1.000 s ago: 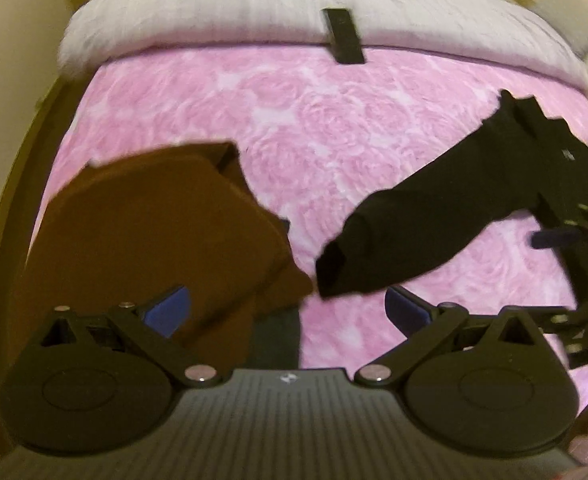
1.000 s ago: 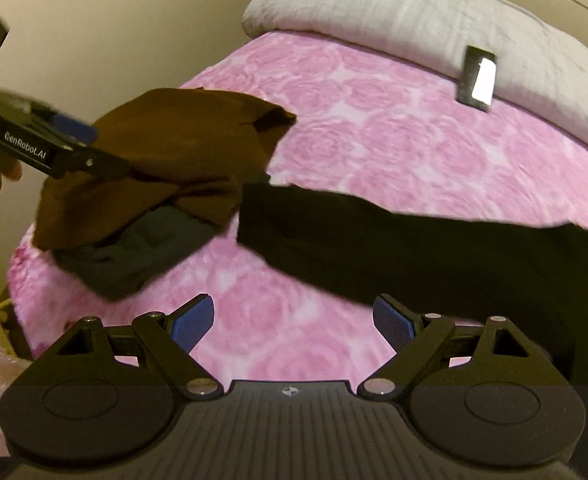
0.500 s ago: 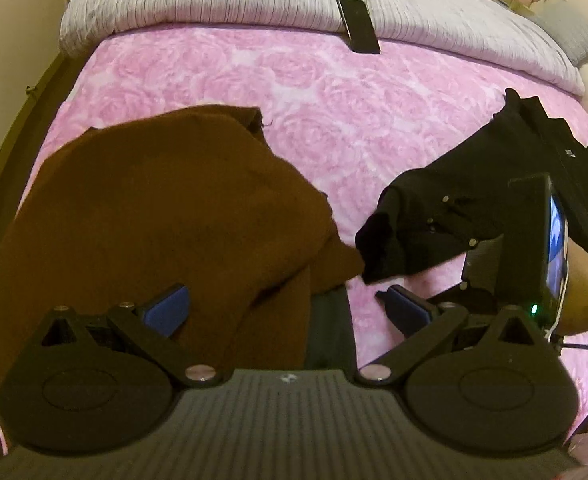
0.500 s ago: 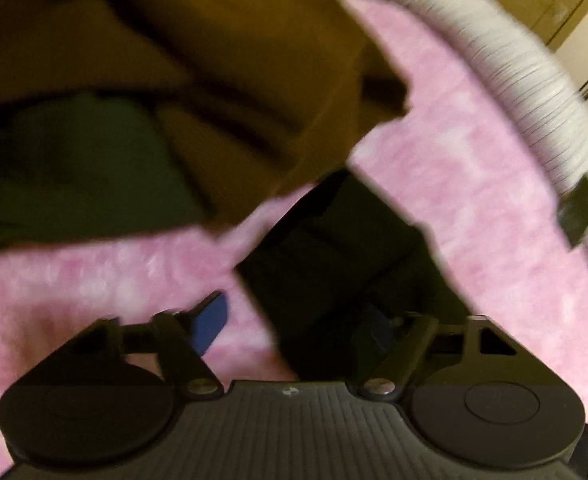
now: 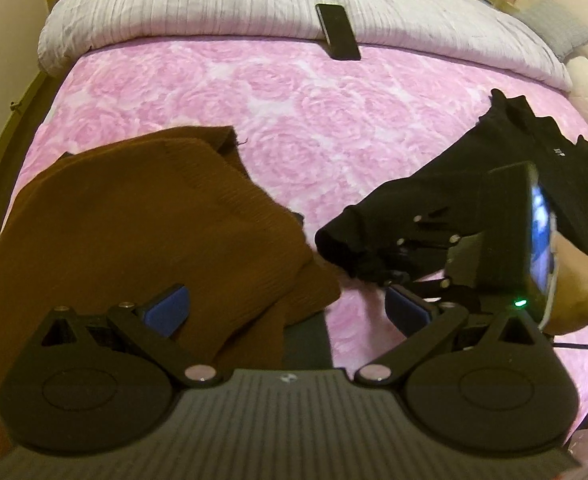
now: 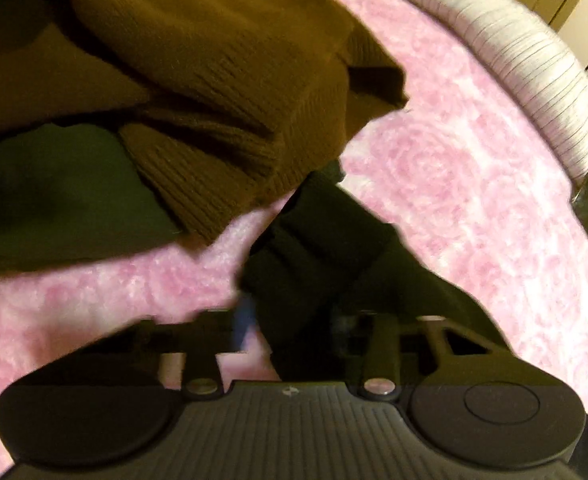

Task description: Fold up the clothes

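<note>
A black garment (image 5: 506, 168) lies on the right of the pink bedspread (image 5: 294, 120), one sleeve (image 6: 314, 248) stretched toward the left. My right gripper (image 6: 298, 320) is shut on that sleeve's cuff; from the left wrist view its fingers (image 5: 398, 256) meet at the cuff end. A brown knit sweater (image 5: 134, 232) lies folded at the left, over a dark green garment (image 6: 66, 192). My left gripper (image 5: 288, 308) hovers open above the sweater's near right edge, holding nothing.
A black phone (image 5: 338, 32) rests on the striped grey-white duvet (image 5: 214, 4) rolled up at the far end of the bed. A hand (image 5: 574, 284) holds the right gripper. The wall and bed frame (image 5: 10, 120) run along the left.
The right gripper dropped to the black sleeve's cuff and shut on it. The left gripper moved in over the brown sweater and stays open.
</note>
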A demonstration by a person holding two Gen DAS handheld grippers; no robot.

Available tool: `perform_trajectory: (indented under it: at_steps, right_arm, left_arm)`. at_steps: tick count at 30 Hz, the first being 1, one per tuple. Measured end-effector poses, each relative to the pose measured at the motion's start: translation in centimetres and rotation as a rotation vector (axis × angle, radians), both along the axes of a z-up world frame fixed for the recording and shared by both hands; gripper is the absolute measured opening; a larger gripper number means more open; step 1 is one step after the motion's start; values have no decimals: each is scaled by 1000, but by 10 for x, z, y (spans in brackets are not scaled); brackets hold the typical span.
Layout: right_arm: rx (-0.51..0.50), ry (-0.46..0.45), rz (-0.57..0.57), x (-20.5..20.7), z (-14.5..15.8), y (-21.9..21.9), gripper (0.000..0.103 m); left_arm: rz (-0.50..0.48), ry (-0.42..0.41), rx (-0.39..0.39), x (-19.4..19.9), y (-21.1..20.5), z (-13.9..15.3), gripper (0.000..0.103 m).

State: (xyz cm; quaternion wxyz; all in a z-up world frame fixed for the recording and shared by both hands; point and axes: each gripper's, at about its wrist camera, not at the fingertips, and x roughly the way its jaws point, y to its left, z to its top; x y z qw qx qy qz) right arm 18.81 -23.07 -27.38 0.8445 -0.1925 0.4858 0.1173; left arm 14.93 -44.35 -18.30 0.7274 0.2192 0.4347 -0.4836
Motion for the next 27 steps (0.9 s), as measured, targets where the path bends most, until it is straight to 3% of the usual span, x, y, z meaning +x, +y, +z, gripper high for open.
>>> perform_trajectory:
  at_steps: [4,8,12,15,21,27]
  right_arm:
    - [96,-80,-71,-25,37,-10,15]
    - [273,-164,-185,-50,84,-27,15]
    - [355,-259,-322,-68,128,-39,15]
    - [404,-322,-437,-78,156,-63,15]
    - [480,-507,-588,-78,195,-175,15]
    - [416,-737,-714,-115,205,-332,15]
  left_arm:
    - [-22,-2,-5,-7,-12,1,102]
    - [-45,28,-24,-10,-33,-2,102]
    - [-89,67,-61,-20,-74,-4,102]
    - [-137,52,-79,-40,-118,4,102]
    - [-227,-3,-100,-93,-202,20,102]
    - [-198,3,-40,-170,-259,12,102]
